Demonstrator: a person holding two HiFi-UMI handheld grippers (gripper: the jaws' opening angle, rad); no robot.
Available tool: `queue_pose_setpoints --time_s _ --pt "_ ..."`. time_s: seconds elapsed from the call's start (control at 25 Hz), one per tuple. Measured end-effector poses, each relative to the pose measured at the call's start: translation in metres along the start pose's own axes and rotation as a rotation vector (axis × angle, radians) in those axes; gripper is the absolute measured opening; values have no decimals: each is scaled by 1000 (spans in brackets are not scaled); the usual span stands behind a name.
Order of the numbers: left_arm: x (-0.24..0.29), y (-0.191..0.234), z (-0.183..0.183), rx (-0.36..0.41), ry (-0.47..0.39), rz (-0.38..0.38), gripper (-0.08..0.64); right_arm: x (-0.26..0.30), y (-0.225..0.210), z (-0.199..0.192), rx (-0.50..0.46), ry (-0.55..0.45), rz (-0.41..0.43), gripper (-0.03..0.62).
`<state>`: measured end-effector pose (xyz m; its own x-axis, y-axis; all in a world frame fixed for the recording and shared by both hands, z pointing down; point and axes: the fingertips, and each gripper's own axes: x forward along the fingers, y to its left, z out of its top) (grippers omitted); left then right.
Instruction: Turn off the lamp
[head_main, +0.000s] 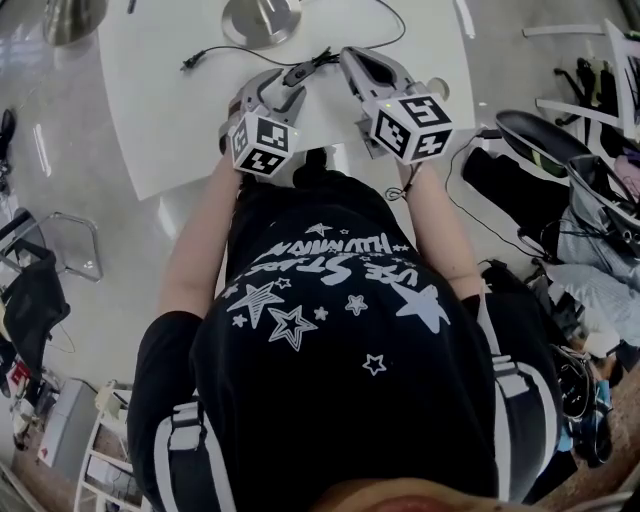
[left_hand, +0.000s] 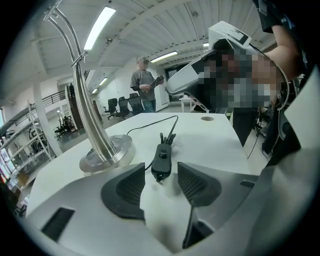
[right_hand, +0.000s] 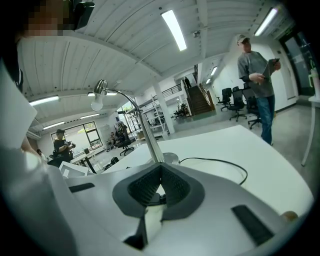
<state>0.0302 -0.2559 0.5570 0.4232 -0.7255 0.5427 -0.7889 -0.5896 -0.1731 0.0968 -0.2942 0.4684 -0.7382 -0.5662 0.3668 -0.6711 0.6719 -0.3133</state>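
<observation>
Now we hold both grippers low over the white table (head_main: 170, 110), side by side near its front edge. At the left of the left gripper view the lamp (left_hand: 89, 112) stands upright on its round metal base (left_hand: 111, 150), with the stem curving up and away. Its black cord (left_hand: 150, 121) loops across the tabletop into the switch (left_hand: 161, 160), which lies flat just right of the base. Our left gripper (left_hand: 161, 179) has its jaws spread wide and holds nothing. The switch lies just ahead of it, in line with the gap, its near end showing between the pads (left_hand: 131, 186) and touching neither. In the head view the switch sits between the noses of our two grippers, nearer the left one. Further right, our right gripper (right_hand: 160, 170) has its jaws closed, with the tips meeting. A small dark bit shows in the gap under those tips, and we cannot tell what it is or whether it is gripped. Beyond the tips the lamp stem rises, and the cord curves off to the right.
</observation>
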Motion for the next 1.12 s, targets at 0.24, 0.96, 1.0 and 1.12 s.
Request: queue_pose_setpoints --time_s 0.24,0.96,1.0,1.12 --pt "1 0 -1 19 1 -18 155 -2 2 -5 3 10 -4 5" --pt "2 -2 2 -1 8 -64 132 41 35 -58 -121 219 140 5" --pt "2 -2 2 -2 8 -66 132 43 36 -61 -132 232 148 5" --pt "1 -2 3 -2 6 -70 132 48 39 -66 -140 261 175 5"
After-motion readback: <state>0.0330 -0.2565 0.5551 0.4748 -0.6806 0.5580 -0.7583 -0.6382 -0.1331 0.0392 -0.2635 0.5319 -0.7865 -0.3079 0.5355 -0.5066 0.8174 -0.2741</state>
